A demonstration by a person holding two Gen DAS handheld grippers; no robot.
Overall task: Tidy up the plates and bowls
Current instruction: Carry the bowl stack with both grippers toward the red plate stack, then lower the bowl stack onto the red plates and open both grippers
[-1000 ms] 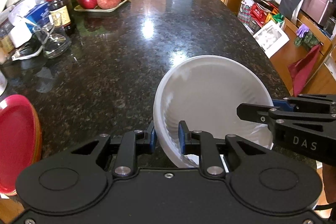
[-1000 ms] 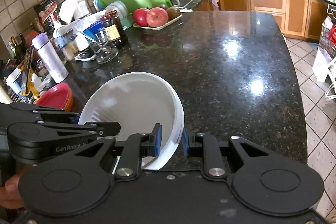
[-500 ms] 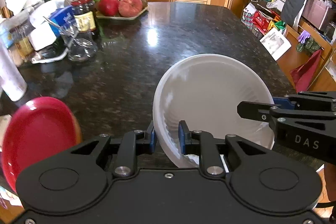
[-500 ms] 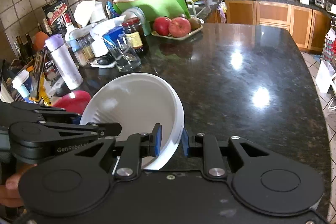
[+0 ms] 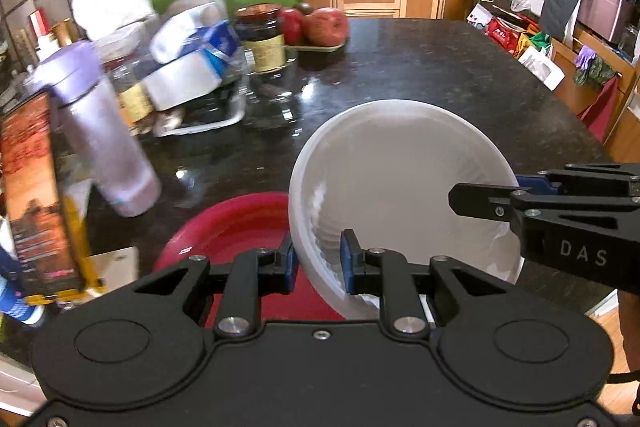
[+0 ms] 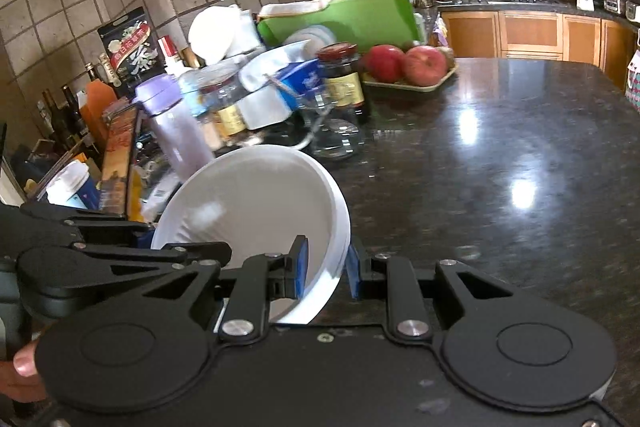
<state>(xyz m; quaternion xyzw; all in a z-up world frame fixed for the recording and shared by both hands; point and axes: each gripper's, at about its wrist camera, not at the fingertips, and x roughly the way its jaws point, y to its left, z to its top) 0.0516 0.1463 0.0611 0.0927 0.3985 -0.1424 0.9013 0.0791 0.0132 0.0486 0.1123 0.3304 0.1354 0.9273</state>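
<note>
Left gripper clamped the white bowl's rim. Right gripper pinched the opposite rim. Red plate lay beneath, on the black granite counter.

A white bowl of thin, matt, slightly translucent plastic, with fine ribbing round its wall. Beside it, a red plate of smooth, glossy plastic. Both grippers — left gripper and right gripper — are matt black plastic with bright metal screws and blue rubbery-looking pads. The countertop is polished dark speckled stone, glossy enough to mirror the lights. Near its far left edge stand a clear glass jar with a shiny red lid and a frosted lilac plastic bottle. The cupboards are smooth, varnished wood.
</note>
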